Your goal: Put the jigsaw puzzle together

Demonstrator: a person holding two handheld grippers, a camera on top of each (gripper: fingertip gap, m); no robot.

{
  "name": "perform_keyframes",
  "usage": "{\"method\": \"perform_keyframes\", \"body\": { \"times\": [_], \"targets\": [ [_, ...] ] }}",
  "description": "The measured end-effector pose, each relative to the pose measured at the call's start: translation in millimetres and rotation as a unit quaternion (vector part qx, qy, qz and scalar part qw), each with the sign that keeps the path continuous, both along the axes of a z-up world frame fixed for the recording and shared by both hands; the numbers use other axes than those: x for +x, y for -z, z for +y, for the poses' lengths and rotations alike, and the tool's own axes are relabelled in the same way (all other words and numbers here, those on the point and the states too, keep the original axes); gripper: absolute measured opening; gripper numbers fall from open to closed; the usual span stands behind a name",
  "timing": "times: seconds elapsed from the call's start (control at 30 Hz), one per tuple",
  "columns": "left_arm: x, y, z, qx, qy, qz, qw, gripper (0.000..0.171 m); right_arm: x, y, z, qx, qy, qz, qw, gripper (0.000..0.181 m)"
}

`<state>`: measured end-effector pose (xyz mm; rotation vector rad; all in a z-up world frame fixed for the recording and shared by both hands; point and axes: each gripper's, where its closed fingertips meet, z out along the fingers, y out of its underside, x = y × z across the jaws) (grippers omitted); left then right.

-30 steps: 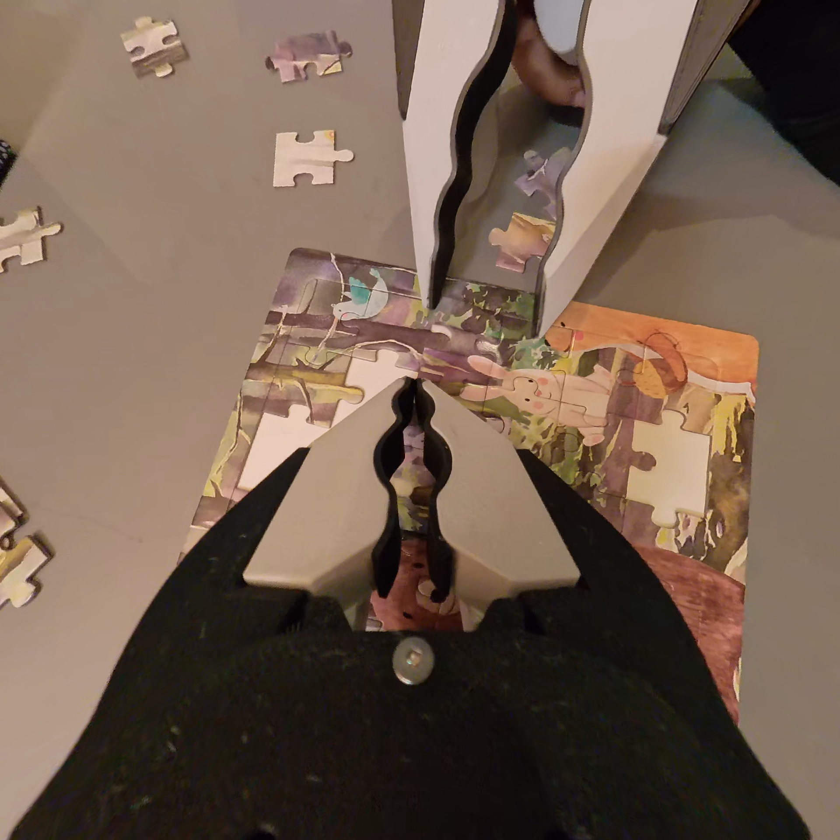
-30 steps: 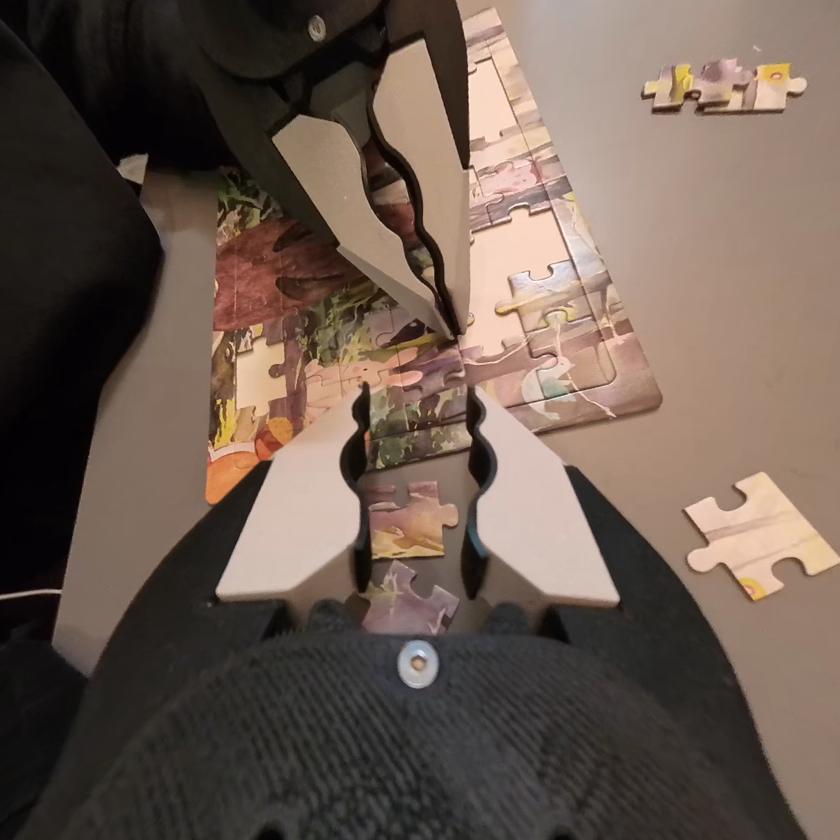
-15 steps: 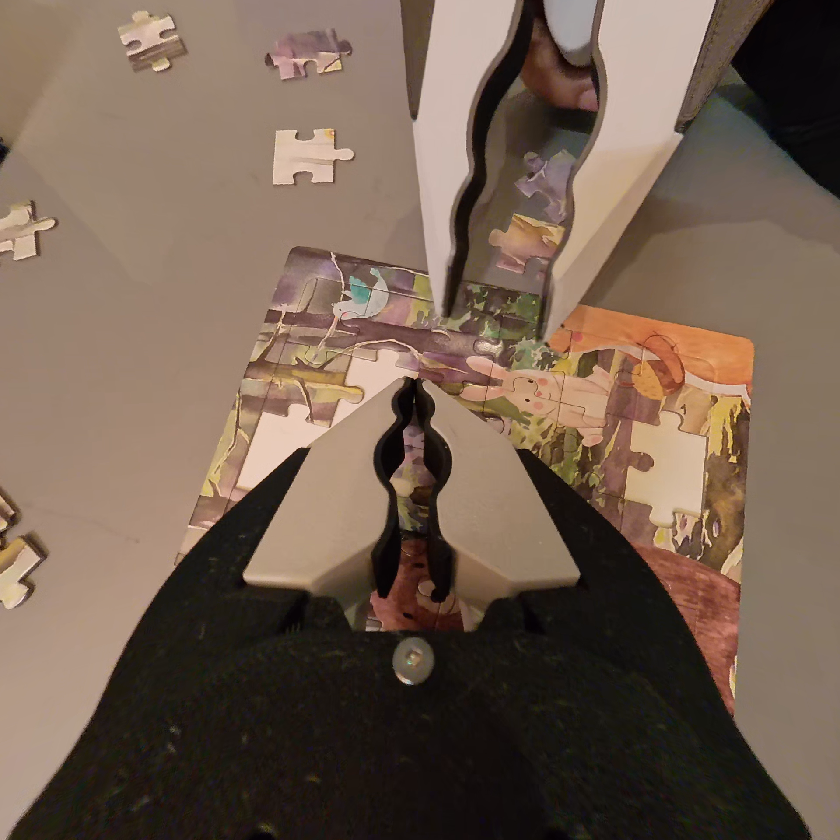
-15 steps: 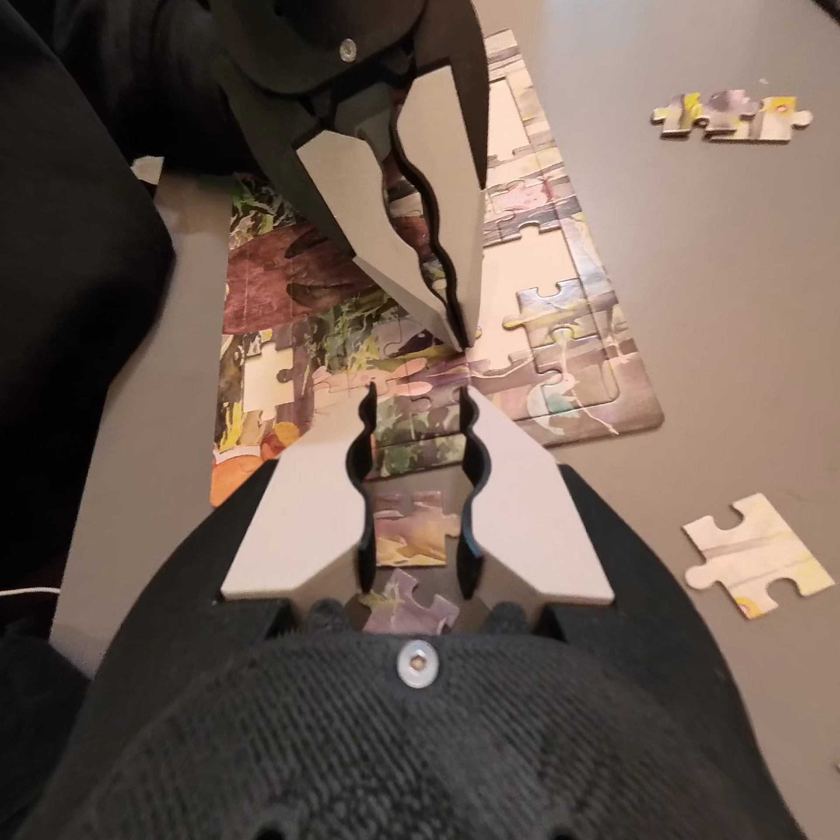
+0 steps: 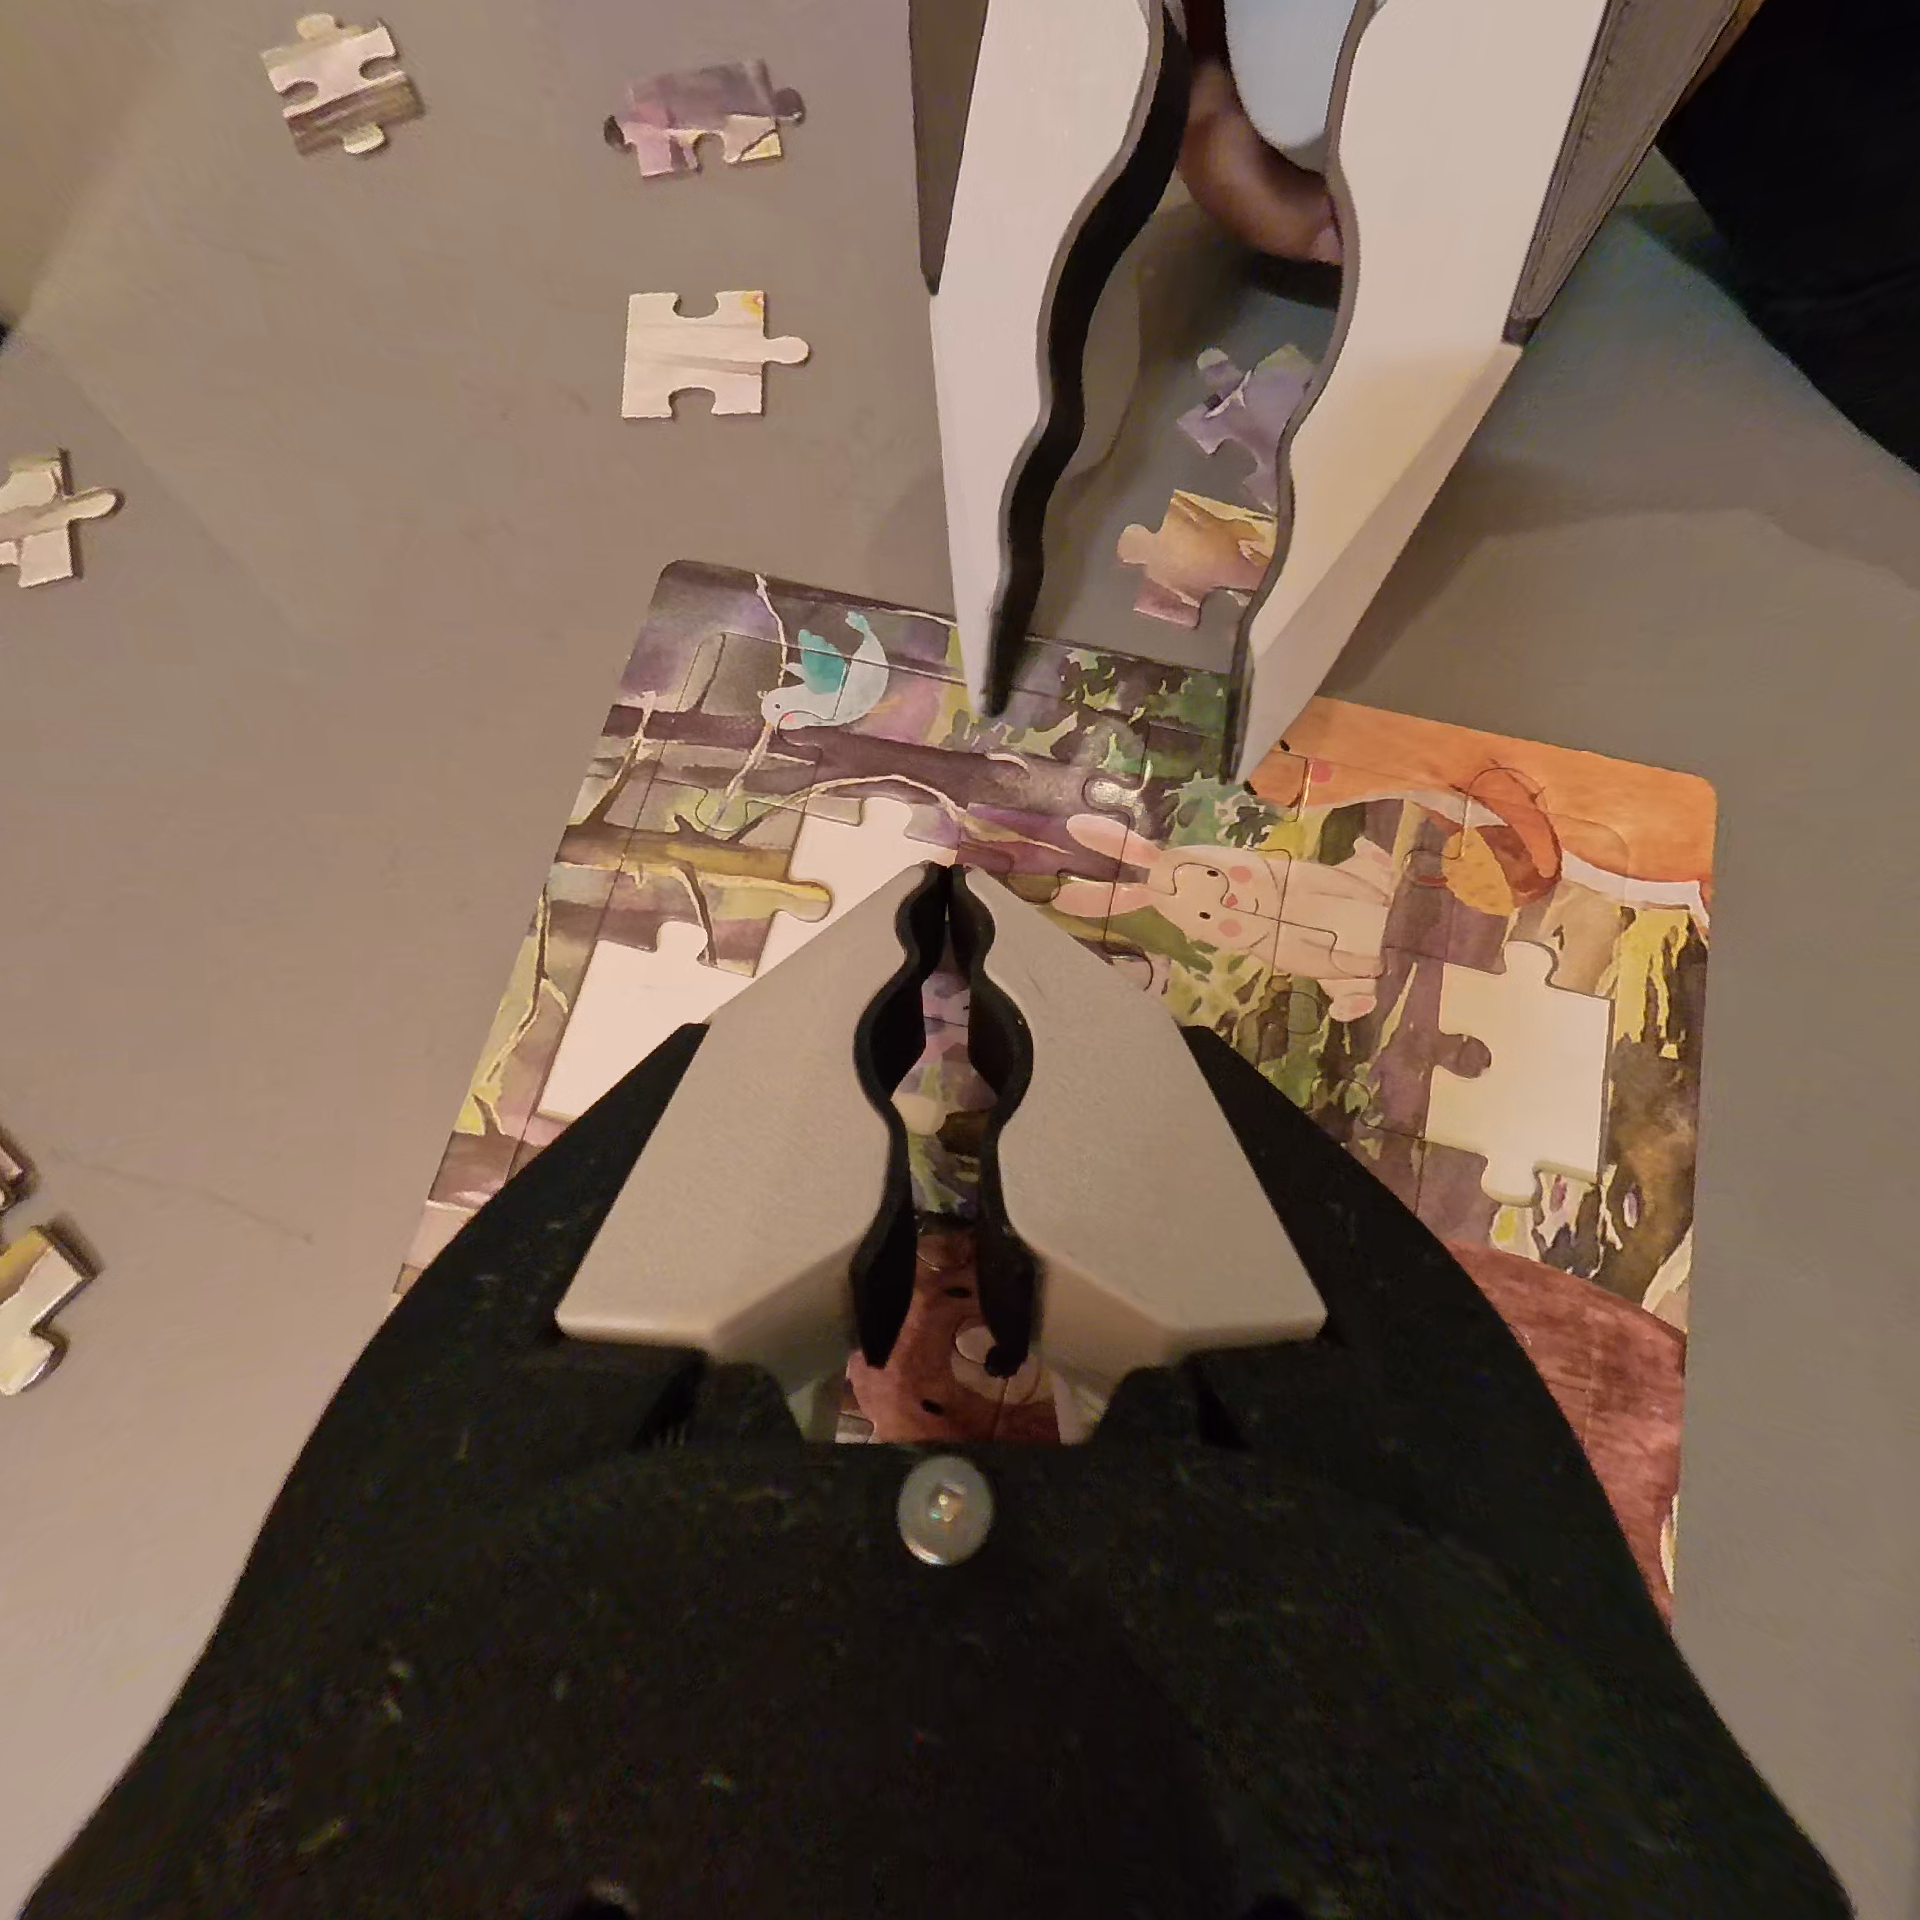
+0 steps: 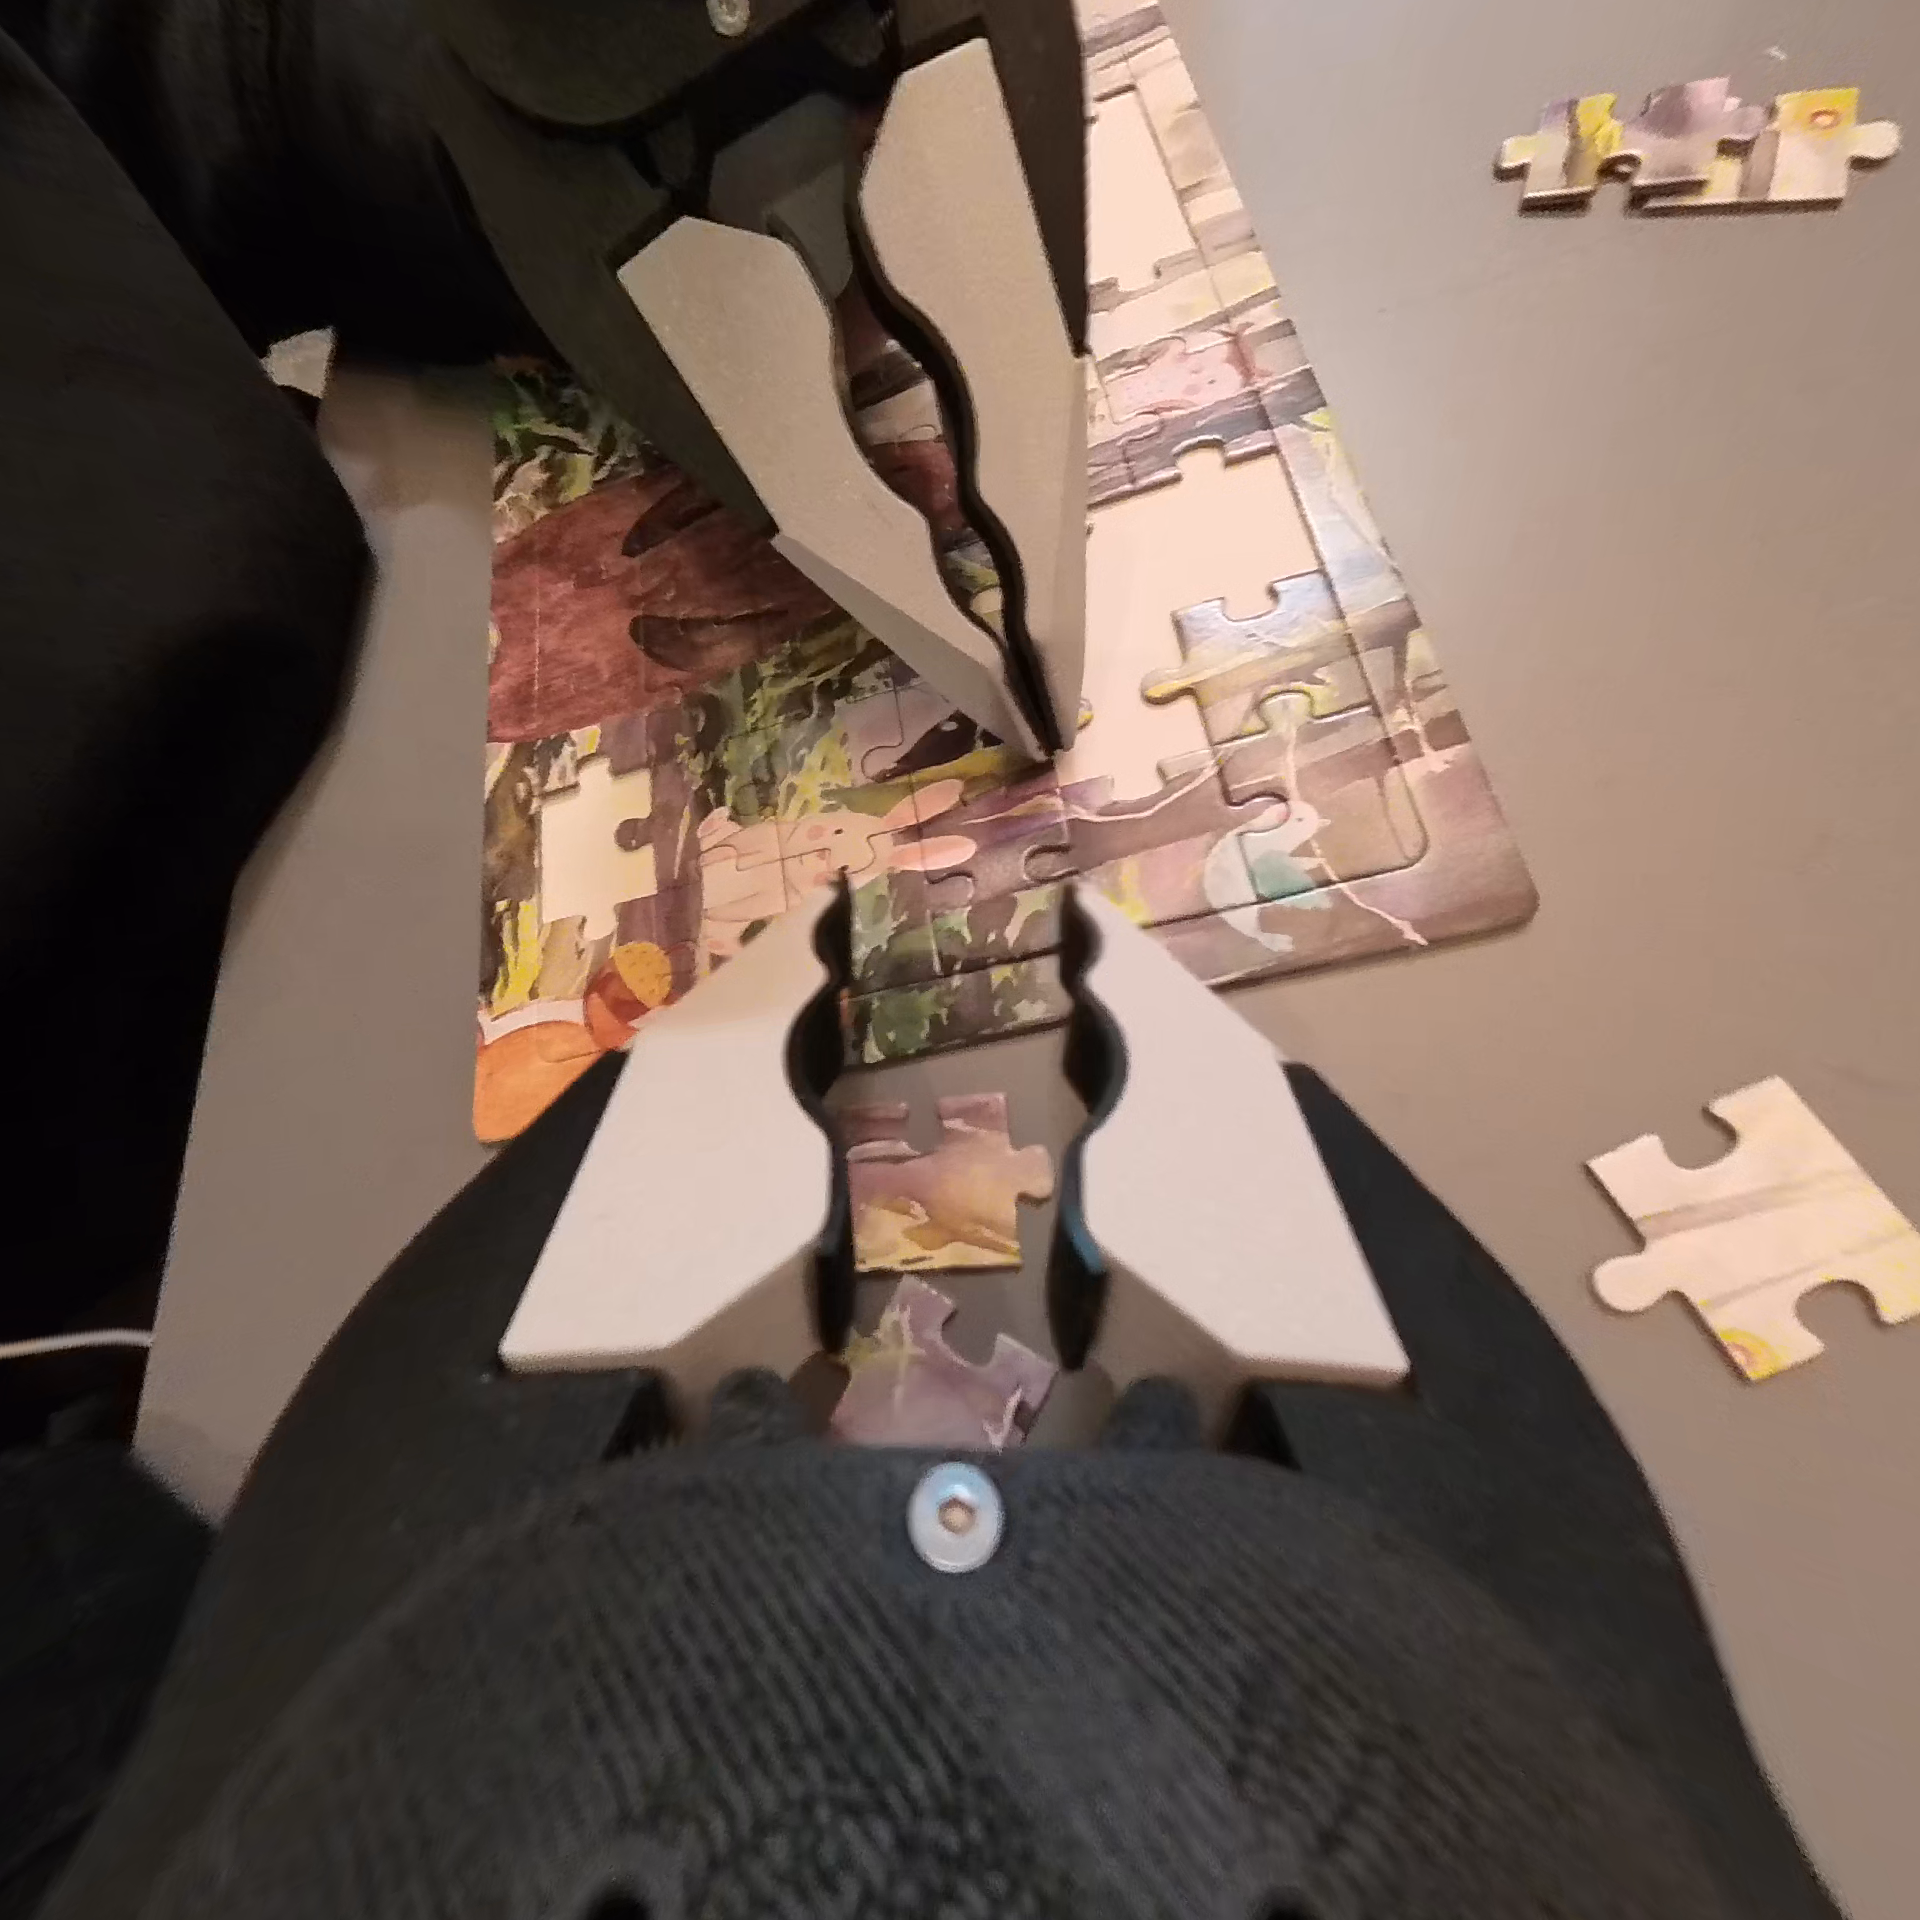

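Note:
The partly built jigsaw puzzle [image 5: 1621, 831] lies flat on the grey table, with pale empty slots at its right [image 5: 1507, 1081] and left [image 5: 623, 1029]. My left gripper [image 5: 948, 875] is shut, empty, its tips pressing down on the puzzle beside an empty slot [image 5: 857, 847]; it also shows in the right wrist view [image 6: 1047, 736]. My right gripper [image 6: 961, 896] is open over the puzzle [image 6: 1371, 831] near its edge, and shows from the front in the left wrist view [image 5: 1117, 732]. Two loose pieces lie between its fingers, one purple-yellow [image 6: 935, 1184] and one purple [image 6: 935, 1371].
Loose pieces lie on the table: a pale one [image 5: 712, 353], a purple one [image 5: 707, 114], another [image 5: 332, 99] and more at the left edge [image 5: 42, 520]. A pale piece [image 6: 1756, 1268] and a joined strip [image 6: 1683, 145] lie right of the puzzle. A person's dark clothing [image 6: 156, 623] borders the left.
My right gripper has edged forward so its open tips now reach over the puzzle's edge. My left gripper has stayed shut on the same spot.

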<state>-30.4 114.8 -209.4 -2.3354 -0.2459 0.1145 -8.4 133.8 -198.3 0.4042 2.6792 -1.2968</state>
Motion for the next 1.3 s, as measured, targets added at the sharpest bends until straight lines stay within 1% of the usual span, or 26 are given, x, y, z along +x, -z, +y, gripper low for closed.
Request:
{"method": "perform_keyframes", "body": {
  "times": [0.03, 0.13, 0.2, 0.3, 0.43, 0.73, 0.87, 0.93, 1.03, 1.13, 1.2, 1.3],
  "targets": [
    [0.0, 0.0, 0.0, 0.000, 0.000, 0.000, 1.000, 0.000, 3.3, -1.8, -0.5, -0.005, -0.009, -0.007, 1.000, 0.030],
    [0.1, 0.0, 0.0, 0.000, 0.000, 0.000, 1.000, 0.000, 4.0, -5.5, -2.1, -0.014, -0.011, -0.006, 1.000, 0.030],
    [0.1, 0.0, -0.1, 0.000, 0.000, 0.001, 1.000, 0.000, -0.6, -3.4, -0.7, -0.005, -0.001, 0.005, 1.000, 0.034],
    [0.0, 0.0, -0.1, -0.001, 0.000, 0.002, 1.000, 0.000, -8.0, 1.5, 2.8, 0.010, 0.016, 0.019, 1.000, 0.045],
    [0.1, 0.0, 0.0, 0.000, 0.000, 0.002, 1.000, 0.000, -3.9, 2.4, 2.3, 0.007, 0.010, 0.002, 1.000, 0.042],
    [-1.3, 0.7, -0.1, -0.004, -0.005, 0.006, 1.000, 0.000, 0.5, -5.8, 0.0, -0.015, 0.005, -0.008, 1.000, 0.045],
    [-1.3, 0.7, 0.0, -0.004, -0.005, 0.006, 1.000, 0.000, 5.1, -18.7, -3.7, -0.048, -0.007, -0.009, 0.999, 0.041],
    [-1.3, 0.7, 0.0, -0.003, -0.005, 0.005, 1.000, 0.000, 11.6, -25.3, -6.2, -0.065, -0.025, -0.016, 0.997, 0.031],
    [-1.2, 0.6, 0.1, -0.003, -0.005, 0.002, 1.000, 0.000, 11.6, -21.0, -6.9, -0.053, -0.026, -0.015, 0.998, 0.031],
    [-1.2, 0.6, 0.2, -0.002, -0.005, 0.001, 1.000, 0.000, 2.0, -11.6, -4.0, -0.023, -0.006, 0.006, 1.000, 0.039],
    [-1.2, 0.5, 0.2, -0.002, -0.005, 0.001, 1.000, 0.000, -5.6, -11.6, -3.1, -0.017, 0.008, 0.032, 0.999, 0.047],
    [-1.1, 0.4, 0.4, -0.003, -0.005, 0.001, 1.000, 0.000, -12.8, -9.9, -1.1, -0.005, 0.021, 0.056, 0.998, 0.052]
  ]
}}
